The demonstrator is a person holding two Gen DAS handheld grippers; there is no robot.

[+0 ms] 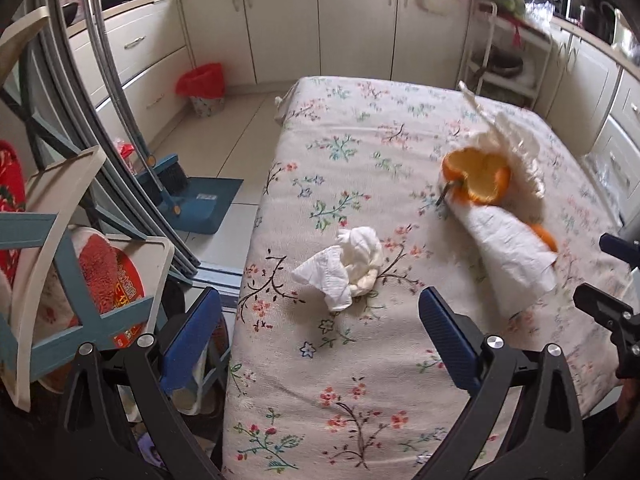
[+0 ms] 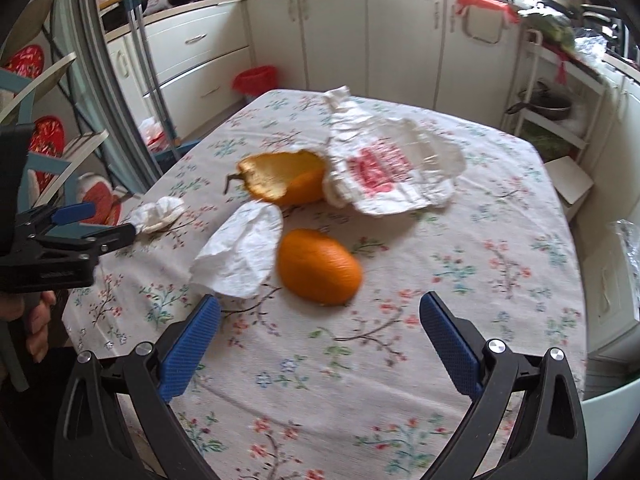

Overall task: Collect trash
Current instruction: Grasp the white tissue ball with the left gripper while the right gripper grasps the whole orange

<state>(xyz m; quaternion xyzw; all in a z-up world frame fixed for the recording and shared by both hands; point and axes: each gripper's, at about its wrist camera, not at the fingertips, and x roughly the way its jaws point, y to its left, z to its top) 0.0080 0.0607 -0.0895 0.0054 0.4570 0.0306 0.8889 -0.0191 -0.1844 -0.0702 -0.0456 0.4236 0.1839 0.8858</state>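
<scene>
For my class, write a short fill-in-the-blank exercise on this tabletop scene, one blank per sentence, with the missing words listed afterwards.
1. Both the left gripper and the right gripper have their jaws ____.
2. The bin on the kitchen floor is lined with a ____ bag.
3. The crumpled tissue lies on a tablecloth printed with ____.
4. The peel dome lying rind-up is ____ in colour.

Missing words: open; red; flowers; orange

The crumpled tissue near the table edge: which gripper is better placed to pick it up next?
Left. The left gripper is open with the crumpled tissue just ahead between its fingers. The right gripper faces the orange peel instead, farther from it.
</scene>
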